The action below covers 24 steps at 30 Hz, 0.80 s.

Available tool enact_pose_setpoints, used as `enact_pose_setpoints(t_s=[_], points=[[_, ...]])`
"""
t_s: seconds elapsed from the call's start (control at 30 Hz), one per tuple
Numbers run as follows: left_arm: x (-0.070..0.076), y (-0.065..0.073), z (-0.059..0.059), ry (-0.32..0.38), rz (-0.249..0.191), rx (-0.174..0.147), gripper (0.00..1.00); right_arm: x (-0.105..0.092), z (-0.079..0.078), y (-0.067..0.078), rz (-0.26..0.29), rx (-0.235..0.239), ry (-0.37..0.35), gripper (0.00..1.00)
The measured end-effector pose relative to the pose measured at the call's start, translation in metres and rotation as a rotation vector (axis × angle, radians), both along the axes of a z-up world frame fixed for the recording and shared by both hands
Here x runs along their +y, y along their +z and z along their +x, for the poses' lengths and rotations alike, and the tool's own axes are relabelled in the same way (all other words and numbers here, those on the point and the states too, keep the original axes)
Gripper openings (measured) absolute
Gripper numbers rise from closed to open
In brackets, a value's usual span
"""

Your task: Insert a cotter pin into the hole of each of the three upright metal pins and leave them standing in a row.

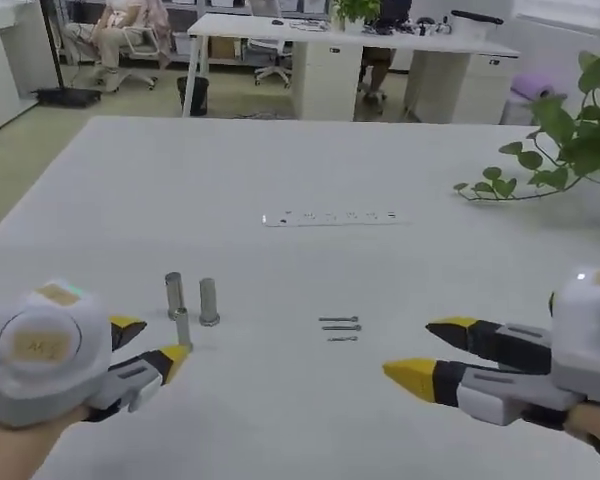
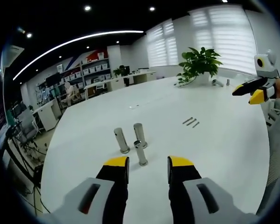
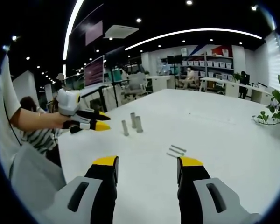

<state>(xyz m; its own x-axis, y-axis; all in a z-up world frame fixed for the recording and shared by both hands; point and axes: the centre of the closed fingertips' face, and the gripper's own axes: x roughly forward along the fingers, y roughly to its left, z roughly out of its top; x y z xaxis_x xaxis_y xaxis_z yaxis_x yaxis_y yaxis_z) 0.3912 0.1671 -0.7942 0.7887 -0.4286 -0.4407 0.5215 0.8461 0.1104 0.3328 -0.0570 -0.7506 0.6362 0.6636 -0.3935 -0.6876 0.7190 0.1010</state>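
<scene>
The right gripper [image 1: 410,348], jaws spread and empty, is sitting nearer the three cotters [image 1: 341,327], which are lying at its 10 o'clock, long axes running 9-to-3. The left gripper [image 1: 160,338], likewise spread, is hovering with the pins [image 1: 209,302] standing at its 12 o'clock.

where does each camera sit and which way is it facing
Head view: headset, looking forward-down at white table, three upright grey metal pins, three thin cotter pins; left gripper, right gripper show.
Left gripper view: on it, faces metal pins; own open jaws.
Right gripper view: on it, faces cotter pins; own open jaws.
Shared by gripper views: both pin sets.
</scene>
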Motion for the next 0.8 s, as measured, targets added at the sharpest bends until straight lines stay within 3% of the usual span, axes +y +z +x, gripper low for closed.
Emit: enact_pose_setpoints(t_s=[0.17, 0.3, 0.47, 0.53, 0.8], points=[[0.000, -0.011, 0.013, -0.003, 0.014, 0.007, 0.29, 0.004, 0.006, -0.001, 0.003, -0.004, 0.009, 0.51], [0.001, -0.020, 0.024, 0.016, -0.006, 0.032, 0.27, 0.007, 0.010, -0.004, -0.006, -0.003, 0.022, 0.48], [-0.001, -0.027, 0.034, 0.030, -0.020, 0.038, 0.24, 0.008, 0.015, -0.008, -0.014, 0.004, 0.029, 0.47], [-0.002, -0.030, 0.037, 0.034, -0.038, 0.048, 0.23, 0.008, 0.017, -0.010, -0.017, 0.010, 0.028, 0.46], [-0.008, -0.039, 0.042, 0.021, -0.038, 0.059, 0.19, 0.010, 0.022, -0.018, -0.009, 0.041, 0.015, 0.46]])
